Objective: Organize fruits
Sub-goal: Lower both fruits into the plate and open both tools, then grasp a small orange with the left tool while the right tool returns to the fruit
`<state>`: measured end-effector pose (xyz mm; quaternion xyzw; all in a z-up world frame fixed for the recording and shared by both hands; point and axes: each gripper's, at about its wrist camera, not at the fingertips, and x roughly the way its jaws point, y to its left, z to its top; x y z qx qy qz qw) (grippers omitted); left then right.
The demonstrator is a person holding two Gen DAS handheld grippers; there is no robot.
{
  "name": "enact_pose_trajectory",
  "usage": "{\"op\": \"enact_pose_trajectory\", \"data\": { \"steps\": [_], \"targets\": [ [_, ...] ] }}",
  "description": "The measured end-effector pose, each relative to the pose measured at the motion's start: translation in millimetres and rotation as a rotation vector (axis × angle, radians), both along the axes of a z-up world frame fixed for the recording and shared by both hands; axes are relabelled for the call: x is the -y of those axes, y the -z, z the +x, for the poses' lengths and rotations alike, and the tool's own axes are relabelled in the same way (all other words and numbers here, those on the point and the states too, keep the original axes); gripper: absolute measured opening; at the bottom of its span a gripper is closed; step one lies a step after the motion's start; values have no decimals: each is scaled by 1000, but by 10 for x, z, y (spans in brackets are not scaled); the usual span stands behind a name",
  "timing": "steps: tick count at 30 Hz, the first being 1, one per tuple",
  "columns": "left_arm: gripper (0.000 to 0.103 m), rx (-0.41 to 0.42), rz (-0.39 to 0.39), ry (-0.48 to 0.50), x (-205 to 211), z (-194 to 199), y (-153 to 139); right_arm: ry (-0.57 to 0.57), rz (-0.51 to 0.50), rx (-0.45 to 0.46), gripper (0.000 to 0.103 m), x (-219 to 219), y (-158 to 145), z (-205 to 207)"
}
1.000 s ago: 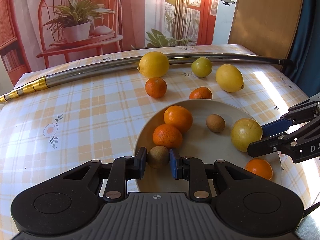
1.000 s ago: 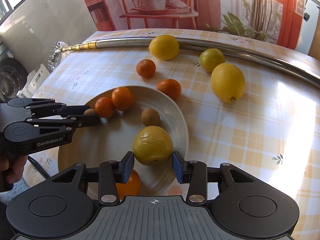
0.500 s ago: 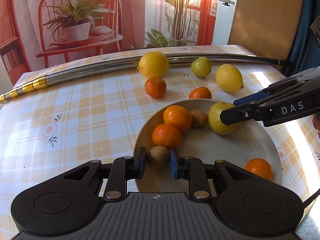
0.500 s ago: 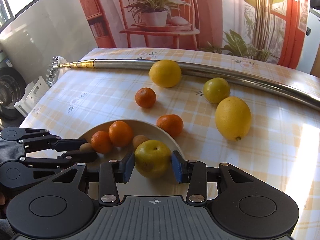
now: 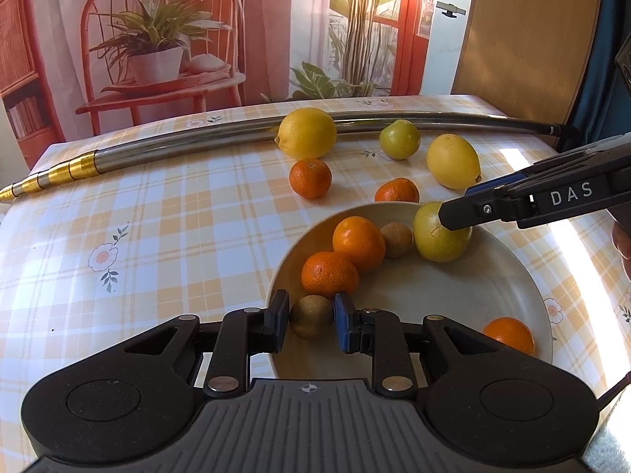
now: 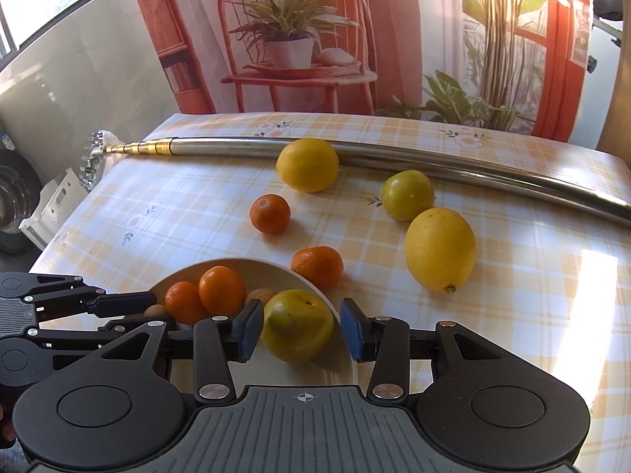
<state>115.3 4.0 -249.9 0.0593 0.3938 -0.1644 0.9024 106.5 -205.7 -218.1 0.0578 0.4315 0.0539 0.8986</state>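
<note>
A beige plate (image 5: 493,276) holds two mandarins (image 5: 359,243) (image 5: 329,274), a brown kiwi (image 5: 396,239) and another mandarin (image 5: 508,335) near its right rim. My left gripper (image 5: 311,317) is shut on a second kiwi (image 5: 311,315) at the plate's near rim. A yellow-green citrus (image 6: 295,325) rests on the plate's far side beside the first kiwi. My right gripper (image 6: 301,329) straddles it, open, with a gap at the right finger. In the left wrist view the right gripper (image 5: 453,207) reaches in over that citrus (image 5: 437,240).
On the checked tablecloth beyond the plate lie two lemons (image 5: 307,133) (image 5: 453,161), a green citrus (image 5: 399,139) and two mandarins (image 5: 310,178) (image 5: 396,191). A long metal pole (image 5: 197,144) lies across the far side. A person's hand (image 5: 623,240) shows at the right edge.
My right gripper carried the yellow-green citrus across the plate to its far side beside the kiwi, then its fingers parted from it. My left gripper has stayed still on its kiwi.
</note>
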Motion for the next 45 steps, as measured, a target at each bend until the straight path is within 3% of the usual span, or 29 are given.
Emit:
{"op": "enact_pose_trajectory", "data": {
  "steps": [22,32,36,45],
  "targets": [
    [27,33,-47,-38,-125,21,-309,150,-46,121,40,277,-262,-363],
    [27,56,-81,-74,-279,265,-584,203,-55,164,43,477,-341,-324],
    [38,58,-89,-74,-280,369,-641,229,-52,173,50,572,-331,-296],
    [38,4,-111,-38,-93,698,-561,268,-33,178,52,724,-254,-196]
  ]
}}
